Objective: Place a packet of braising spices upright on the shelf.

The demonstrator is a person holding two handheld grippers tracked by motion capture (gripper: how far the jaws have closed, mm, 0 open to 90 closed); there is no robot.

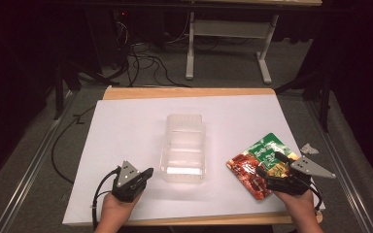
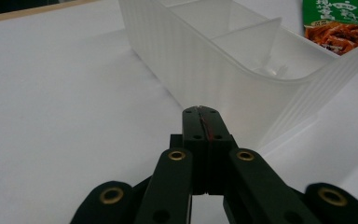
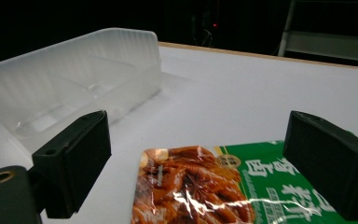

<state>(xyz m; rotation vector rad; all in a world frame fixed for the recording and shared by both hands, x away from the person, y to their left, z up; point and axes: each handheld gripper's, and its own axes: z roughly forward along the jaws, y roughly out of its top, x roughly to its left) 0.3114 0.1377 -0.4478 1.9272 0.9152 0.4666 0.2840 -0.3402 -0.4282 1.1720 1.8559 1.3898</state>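
A clear plastic container (image 1: 166,160) with inner dividers stands empty in the middle of the white sheet. A red and green food packet (image 1: 250,164) lies flat to its right. My right gripper (image 1: 270,164) hovers low over the packet's near end, open, one jaw on each side of the packet (image 3: 191,191) and neither touching it. My left gripper (image 1: 148,173) is at the container's near left corner, shut with nothing between its jaws. In the left gripper view its tips (image 2: 200,112) point at the container's ribbed wall (image 2: 200,70), just short of it.
The white sheet (image 1: 121,131) covers a wooden table (image 1: 184,92). A small crumpled white scrap (image 1: 310,148) lies at the table's right edge. Cables and a metal stand (image 1: 228,29) are on the floor behind the table.
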